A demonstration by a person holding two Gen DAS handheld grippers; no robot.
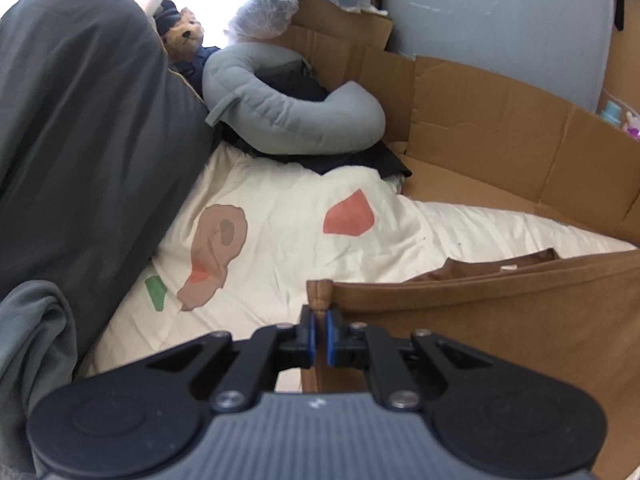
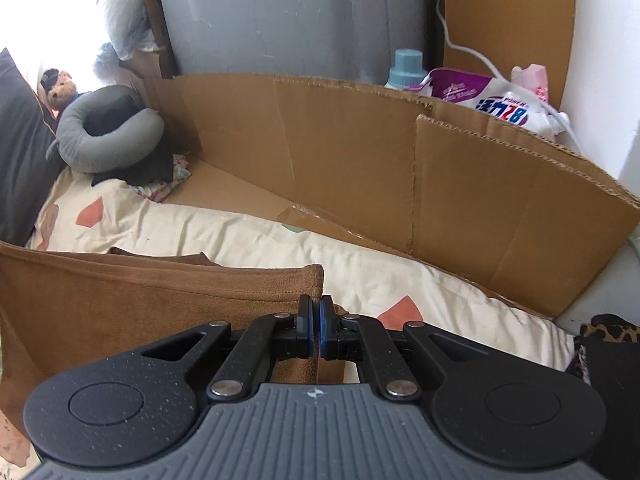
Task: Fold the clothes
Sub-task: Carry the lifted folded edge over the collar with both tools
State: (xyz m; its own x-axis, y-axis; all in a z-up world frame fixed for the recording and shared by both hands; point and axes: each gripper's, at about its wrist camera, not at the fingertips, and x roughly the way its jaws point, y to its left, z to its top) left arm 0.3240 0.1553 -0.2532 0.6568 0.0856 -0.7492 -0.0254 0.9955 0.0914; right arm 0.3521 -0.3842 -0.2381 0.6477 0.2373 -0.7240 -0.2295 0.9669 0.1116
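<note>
A brown garment (image 1: 480, 312) hangs stretched above the cream bedsheet (image 1: 288, 240). My left gripper (image 1: 319, 320) is shut on its left top corner. In the right wrist view the same brown garment (image 2: 140, 300) runs off to the left, and my right gripper (image 2: 315, 316) is shut on its right top corner. The cloth is held taut between the two grippers, with its top hem level and a folded layer behind it. Its lower part is hidden behind the gripper bodies.
A grey neck pillow (image 1: 280, 108) and a teddy bear (image 1: 186, 36) lie at the head of the bed beside a dark pillow (image 1: 80, 140). Cardboard walls (image 2: 400, 168) line the far side. A detergent bottle (image 2: 408, 68) and bag (image 2: 500, 100) stand behind them.
</note>
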